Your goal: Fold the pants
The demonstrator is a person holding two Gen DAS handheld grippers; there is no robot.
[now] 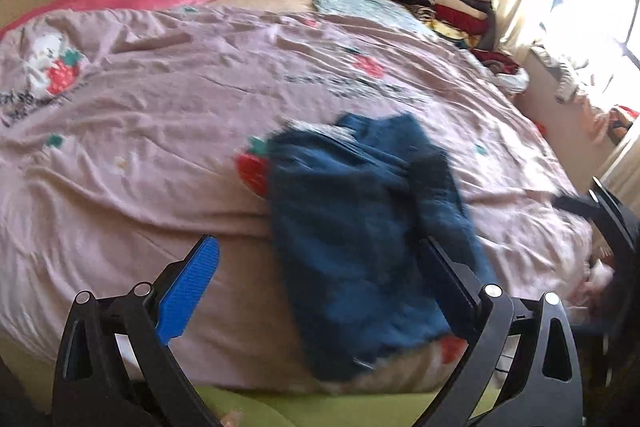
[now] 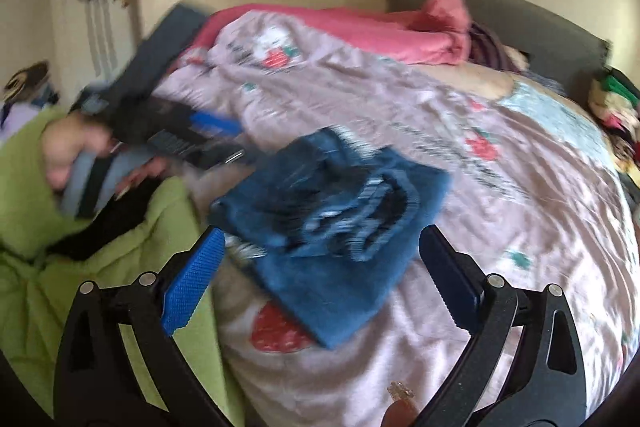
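Right wrist view: my right fingers stand wide apart, empty, blue pants folded on the bed at twelve o'clock; my left fingers likewise spread, empty.

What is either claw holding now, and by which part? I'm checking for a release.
Nothing: the folded blue pants lie free on the pink bedspread.

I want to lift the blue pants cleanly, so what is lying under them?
The blue pants lie on the pink strawberry-print bedcover. A printed strawberry shows partly beneath their edge. Whatever else is under the folded cloth is covered and cannot be seen.
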